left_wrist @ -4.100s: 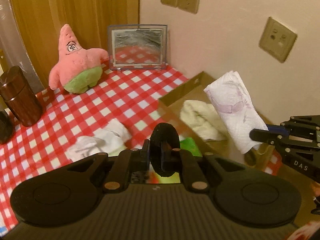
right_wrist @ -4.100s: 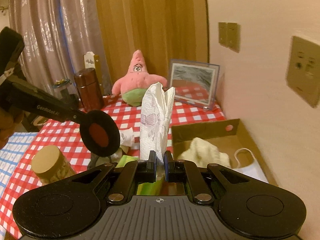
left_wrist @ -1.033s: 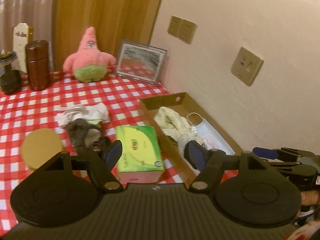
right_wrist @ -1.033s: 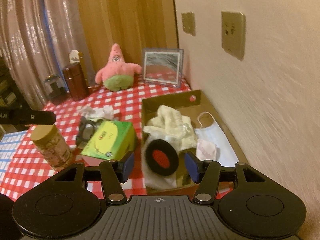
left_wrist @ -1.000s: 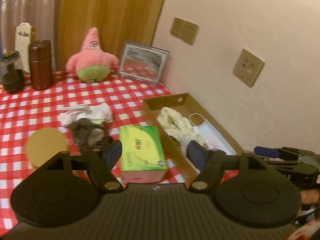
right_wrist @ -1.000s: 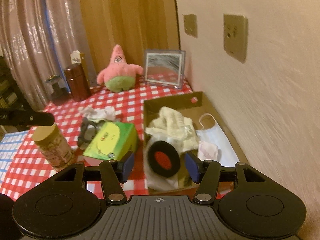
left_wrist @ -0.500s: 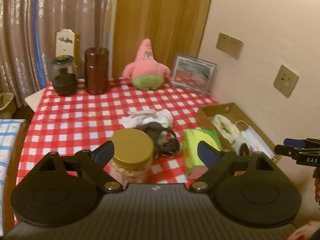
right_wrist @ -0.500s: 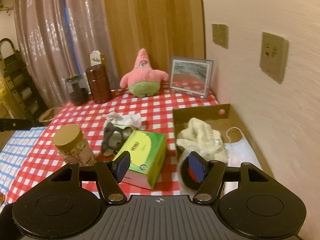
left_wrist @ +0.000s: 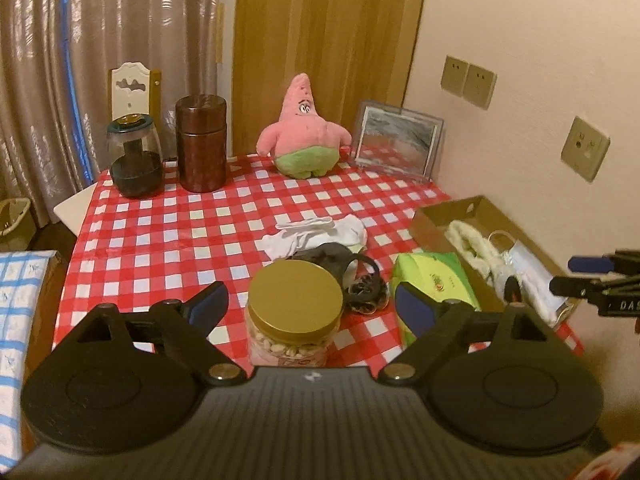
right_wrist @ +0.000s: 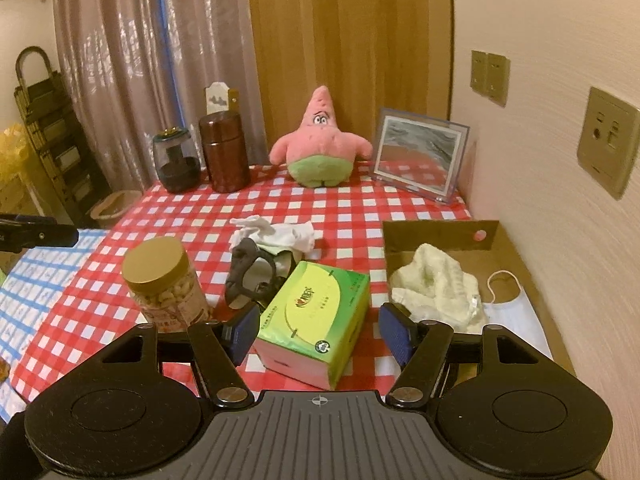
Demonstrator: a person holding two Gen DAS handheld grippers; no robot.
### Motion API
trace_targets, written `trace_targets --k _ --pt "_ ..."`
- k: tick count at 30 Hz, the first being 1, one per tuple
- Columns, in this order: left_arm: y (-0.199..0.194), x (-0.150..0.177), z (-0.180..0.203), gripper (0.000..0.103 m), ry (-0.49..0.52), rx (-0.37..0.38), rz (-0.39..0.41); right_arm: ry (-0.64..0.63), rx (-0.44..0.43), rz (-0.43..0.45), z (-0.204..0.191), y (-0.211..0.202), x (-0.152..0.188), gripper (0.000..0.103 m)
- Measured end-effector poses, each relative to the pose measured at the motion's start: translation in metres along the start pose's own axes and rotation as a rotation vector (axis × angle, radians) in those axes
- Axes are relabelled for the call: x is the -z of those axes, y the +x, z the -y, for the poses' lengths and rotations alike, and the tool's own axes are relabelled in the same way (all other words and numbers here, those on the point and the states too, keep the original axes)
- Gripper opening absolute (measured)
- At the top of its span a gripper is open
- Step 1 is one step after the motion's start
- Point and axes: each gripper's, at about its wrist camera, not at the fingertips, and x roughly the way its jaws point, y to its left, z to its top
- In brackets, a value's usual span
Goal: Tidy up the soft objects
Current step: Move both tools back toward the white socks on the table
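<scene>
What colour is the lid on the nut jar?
Gold lid on the nut jar, best seen in the left wrist view.

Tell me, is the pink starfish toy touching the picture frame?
Apart. In the right wrist view, tablecloth and curtain show between the pink starfish toy's arm tip and the picture frame.

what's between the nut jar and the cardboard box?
The green tissue pack, with a dark strap item just behind it. The right wrist view shows this best: jar left, box right.
</scene>
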Motion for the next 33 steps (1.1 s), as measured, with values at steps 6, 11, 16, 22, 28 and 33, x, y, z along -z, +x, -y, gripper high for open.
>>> trace_targets --k 6,11,16,22,28,33 --pt "0.015 -0.008 -0.006 0.089 0.027 0.011 -0.049 -0.025 -0.005 -0.013 -0.004 0.011 -0.004 0.066" --pt "0.027 -0.019 -0.010 0.089 0.060 0.014 -0.072 -0.044 -0.004 -0.021 -0.004 0.020 -0.009 0.066" --pt "0.040 -0.033 -0.014 0.089 0.088 0.018 -0.084 -0.072 -0.003 -0.027 -0.003 0.031 -0.018 0.066" --pt "0.056 -0.051 -0.014 0.089 0.147 0.013 -0.113 -0.100 -0.017 -0.027 0.000 0.045 -0.031 0.066" --pt "0.072 -0.066 -0.015 0.089 0.207 0.007 -0.137 -0.155 -0.038 -0.027 -0.002 0.058 -0.046 0.066" --pt "0.089 -0.079 -0.017 0.089 0.265 0.013 -0.146 -0.232 -0.059 -0.033 -0.008 0.071 -0.058 0.066"
